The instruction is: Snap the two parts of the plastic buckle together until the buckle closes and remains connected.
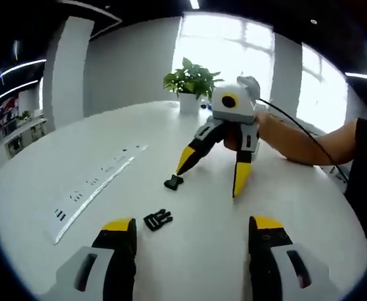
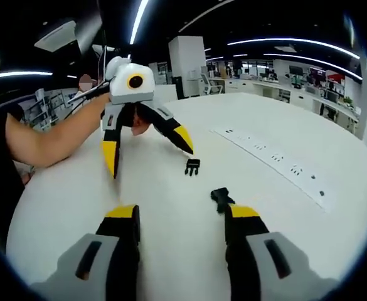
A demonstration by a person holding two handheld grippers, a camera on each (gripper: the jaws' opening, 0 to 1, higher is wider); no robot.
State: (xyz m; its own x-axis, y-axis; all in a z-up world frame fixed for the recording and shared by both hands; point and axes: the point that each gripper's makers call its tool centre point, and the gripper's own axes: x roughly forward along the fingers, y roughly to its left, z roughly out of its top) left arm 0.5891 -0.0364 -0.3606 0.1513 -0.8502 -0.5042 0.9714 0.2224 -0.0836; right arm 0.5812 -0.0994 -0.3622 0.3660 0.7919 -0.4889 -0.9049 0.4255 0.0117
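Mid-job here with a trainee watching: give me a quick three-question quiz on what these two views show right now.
1. True or false: the two buckle parts are already snapped together.
2. Multiple choice: the right gripper is (A) shut on a buckle part, (B) open above the table, (C) lying on its side.
3. Fill in: behind the right gripper in the left gripper view stands a potted ____.

Key
1. False. The pronged part and the socket part lie apart on the white table.
2. B. Its jaws are spread, holding nothing; the left gripper is open too.
3. Plant.
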